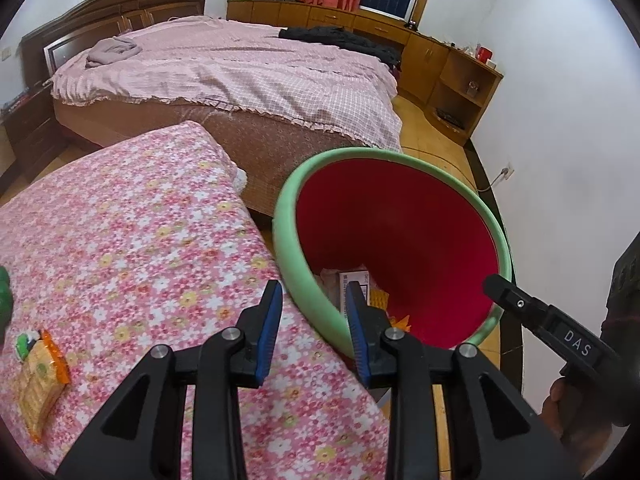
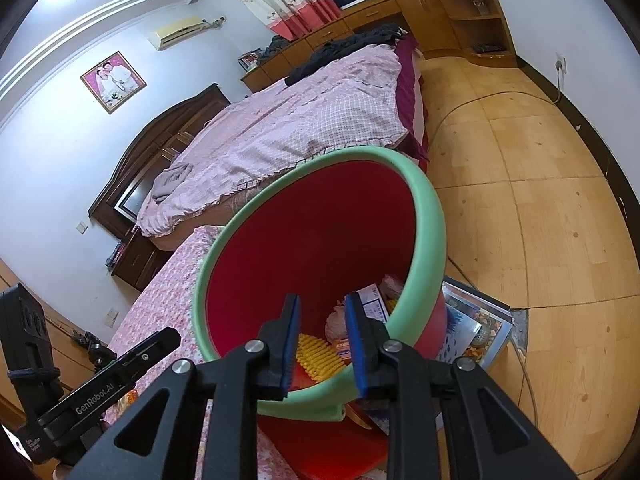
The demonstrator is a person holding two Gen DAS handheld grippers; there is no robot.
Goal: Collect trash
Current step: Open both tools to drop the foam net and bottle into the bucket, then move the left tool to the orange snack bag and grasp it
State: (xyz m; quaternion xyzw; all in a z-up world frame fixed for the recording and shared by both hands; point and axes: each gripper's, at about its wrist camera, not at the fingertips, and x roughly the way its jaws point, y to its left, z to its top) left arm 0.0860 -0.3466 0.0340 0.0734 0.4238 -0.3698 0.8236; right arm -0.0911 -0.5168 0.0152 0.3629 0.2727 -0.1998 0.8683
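We find the red bin [image 2: 320, 240] with its green rim [image 1: 288, 216] standing on the floor, tight against the edge of the table [image 1: 140, 232] in its pink floral cloth. Inside it lie a white carton [image 2: 374, 302], a yellow ridged wrapper [image 2: 318, 356] and crumpled pinkish wrap [image 2: 338, 320]. An orange snack packet [image 1: 40, 376] sits near the table's left edge. We note the left gripper [image 1: 314, 300] poised at the bin's near rim, jaws partly apart, nothing between them. The right gripper [image 2: 322, 316] hangs over the bin mouth, jaws narrowly parted, empty. A pink-covered bed [image 1: 240, 72] stands beyond.
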